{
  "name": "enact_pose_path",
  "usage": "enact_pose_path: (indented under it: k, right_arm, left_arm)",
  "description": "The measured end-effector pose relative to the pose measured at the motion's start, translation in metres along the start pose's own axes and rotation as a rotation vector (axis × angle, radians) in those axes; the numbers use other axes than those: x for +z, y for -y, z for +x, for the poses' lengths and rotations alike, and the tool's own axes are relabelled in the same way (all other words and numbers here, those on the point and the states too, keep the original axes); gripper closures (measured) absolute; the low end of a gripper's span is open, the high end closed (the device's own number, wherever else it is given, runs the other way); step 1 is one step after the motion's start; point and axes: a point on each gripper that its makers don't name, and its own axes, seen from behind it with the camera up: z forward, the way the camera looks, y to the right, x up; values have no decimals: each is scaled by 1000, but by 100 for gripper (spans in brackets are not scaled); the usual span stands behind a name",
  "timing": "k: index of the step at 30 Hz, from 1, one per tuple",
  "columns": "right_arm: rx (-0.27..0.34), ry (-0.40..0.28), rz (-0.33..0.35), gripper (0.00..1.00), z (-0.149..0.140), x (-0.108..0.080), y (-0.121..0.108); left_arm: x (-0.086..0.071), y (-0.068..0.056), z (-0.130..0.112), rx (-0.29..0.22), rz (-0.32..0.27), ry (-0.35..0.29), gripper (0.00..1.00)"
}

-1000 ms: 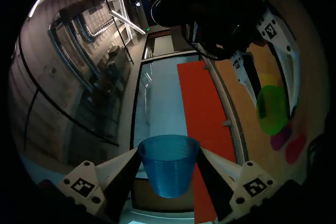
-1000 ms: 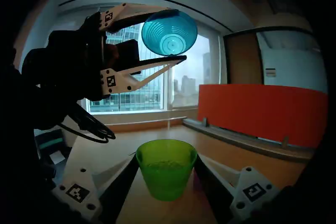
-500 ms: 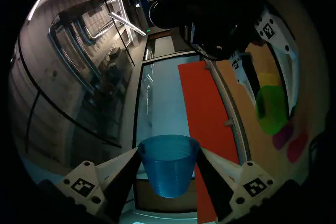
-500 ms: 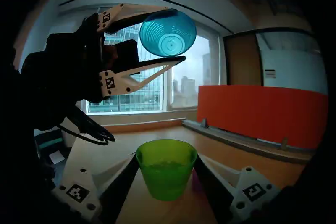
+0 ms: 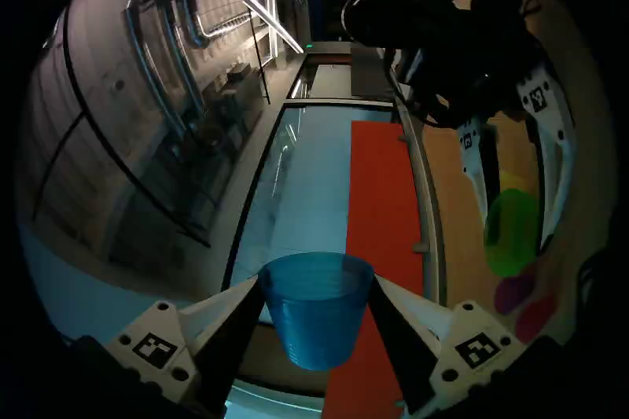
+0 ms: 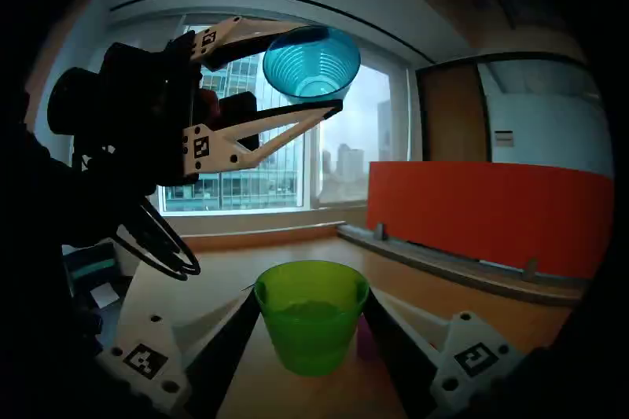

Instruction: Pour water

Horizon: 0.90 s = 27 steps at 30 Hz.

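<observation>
green cup (image 5: 509, 232) partly hides a purple object (image 5: 513, 295).

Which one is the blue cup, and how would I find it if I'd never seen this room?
Start at the big window with city towers behind it. In front of its upper part, the left gripper clamps a see-through blue cup between white fingers. Unlike the green cup held down at the wooden table, it is blue, raised high and tipped sideways.
</observation>
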Motion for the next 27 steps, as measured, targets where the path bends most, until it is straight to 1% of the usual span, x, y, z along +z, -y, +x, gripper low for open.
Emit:
enact_pose_path:
  k: [6, 11, 17, 23, 27]
  right_arm:
    - [4, -5, -7, 9, 1, -1, -2]
    - [7, -10, -11, 9, 2, -2, -4]
    - [9, -15, -15, 9, 3, -3, -5]
    - [8, -17, -19, 9, 4, -6, -5]
    - [7, -18, -22, 9, 3, -8, -6]
  left_arm:
    - [0, -2, -3, -172, -8, 1, 13]
    - [1, 2, -8, -279, 5, 10, 13]
    - [0, 0, -16, -401, -1, 26, 13]
    - [-6, 1, -23, -539, 2, 36, 13]
    - [-8, 4, -31, -647, 11, 53, 13]
